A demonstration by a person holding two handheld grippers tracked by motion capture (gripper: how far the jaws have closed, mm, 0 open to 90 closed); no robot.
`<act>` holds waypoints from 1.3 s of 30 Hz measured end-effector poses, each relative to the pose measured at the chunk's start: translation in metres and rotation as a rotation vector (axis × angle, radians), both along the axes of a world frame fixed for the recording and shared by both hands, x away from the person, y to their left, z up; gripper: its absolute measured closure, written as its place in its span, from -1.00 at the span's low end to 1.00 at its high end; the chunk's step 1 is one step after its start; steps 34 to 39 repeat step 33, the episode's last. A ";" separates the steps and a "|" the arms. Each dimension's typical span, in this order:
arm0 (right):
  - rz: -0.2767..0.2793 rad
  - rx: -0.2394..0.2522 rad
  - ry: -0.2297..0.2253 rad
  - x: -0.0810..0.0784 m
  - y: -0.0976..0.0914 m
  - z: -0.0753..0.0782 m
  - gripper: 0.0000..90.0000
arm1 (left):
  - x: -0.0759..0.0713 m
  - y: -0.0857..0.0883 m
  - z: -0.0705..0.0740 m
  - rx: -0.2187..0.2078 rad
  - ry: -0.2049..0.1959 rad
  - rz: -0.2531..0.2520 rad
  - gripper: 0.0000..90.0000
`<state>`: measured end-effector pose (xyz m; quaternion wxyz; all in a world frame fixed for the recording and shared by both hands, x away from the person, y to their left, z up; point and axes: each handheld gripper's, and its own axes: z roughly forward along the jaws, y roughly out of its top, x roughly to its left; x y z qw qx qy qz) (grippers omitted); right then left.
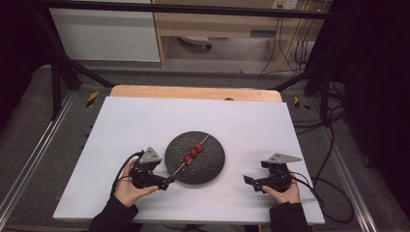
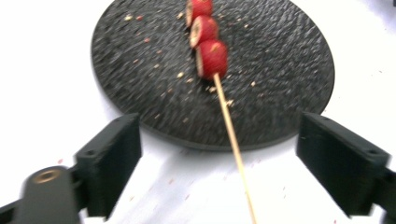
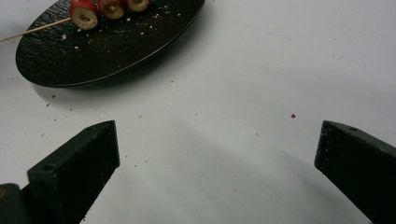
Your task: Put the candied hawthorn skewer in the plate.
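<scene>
Left gripper (image 2: 224, 154) has its jaws wide, with the thin wooden skewer of three red fruit slices (image 2: 232, 135) between them, untouched. Pull back gently, so the stick stays on the round black bumpy plate (image 2: 289, 79).

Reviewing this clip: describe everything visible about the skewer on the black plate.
The skewer is a thin, pale wooden-looking stick threaded through three red, round fruit pieces with pale cut faces, bunched along its middle. It lies flat and diagonal across the round, rough-textured black plate. Its bare end juts past the rim over the white table, between the left gripper jaws, which stand open and clear of it. Crumbs dot the plate.
</scene>
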<state>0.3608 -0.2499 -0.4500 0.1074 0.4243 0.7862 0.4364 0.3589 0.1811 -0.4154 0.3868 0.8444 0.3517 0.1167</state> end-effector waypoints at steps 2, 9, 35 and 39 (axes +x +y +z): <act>0.000 -0.002 -0.001 0.000 0.000 0.000 -0.99 | -0.002 0.008 0.000 0.014 -0.002 0.023 -0.81; 0.009 -0.010 -0.001 0.000 0.001 -0.001 -0.99 | -0.010 0.044 -0.007 -0.002 -0.031 0.062 -0.85; 0.029 -0.044 0.016 -0.001 0.003 -0.005 -0.99 | -0.017 0.100 -0.039 -0.042 -0.041 0.110 -0.85; 0.029 -0.044 0.016 -0.001 0.003 -0.005 -0.99 | -0.017 0.100 -0.039 -0.042 -0.041 0.110 -0.85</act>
